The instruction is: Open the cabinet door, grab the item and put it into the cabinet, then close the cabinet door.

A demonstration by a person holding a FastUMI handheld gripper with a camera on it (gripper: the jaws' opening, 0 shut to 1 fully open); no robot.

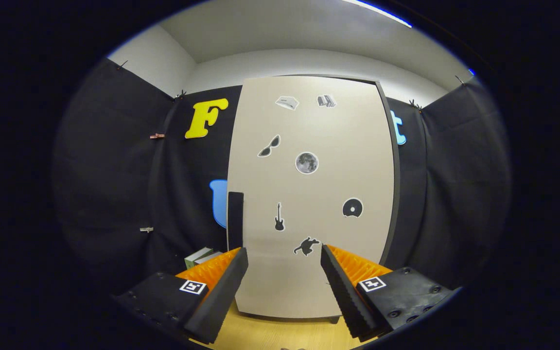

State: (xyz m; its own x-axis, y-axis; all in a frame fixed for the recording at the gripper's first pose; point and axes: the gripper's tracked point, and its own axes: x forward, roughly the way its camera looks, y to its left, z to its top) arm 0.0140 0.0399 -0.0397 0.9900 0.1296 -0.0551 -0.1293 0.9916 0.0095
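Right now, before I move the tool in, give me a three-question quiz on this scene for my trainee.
1. True or false: the tall beige cabinet door with black stickers is shut.
2. Which sticker lies nearest the open tool's fingertips: A) moon, B) guitar, C) crawling figure?
3. Fill in: the dark vertical handle sits on the door's ____ edge, above the stacked books.

Key
1. True: the door sits flush, no gap showing.
2. C: the crawling figure sticker lies between the fingertips, just beyond them.
3. Left, as the tool faces it.
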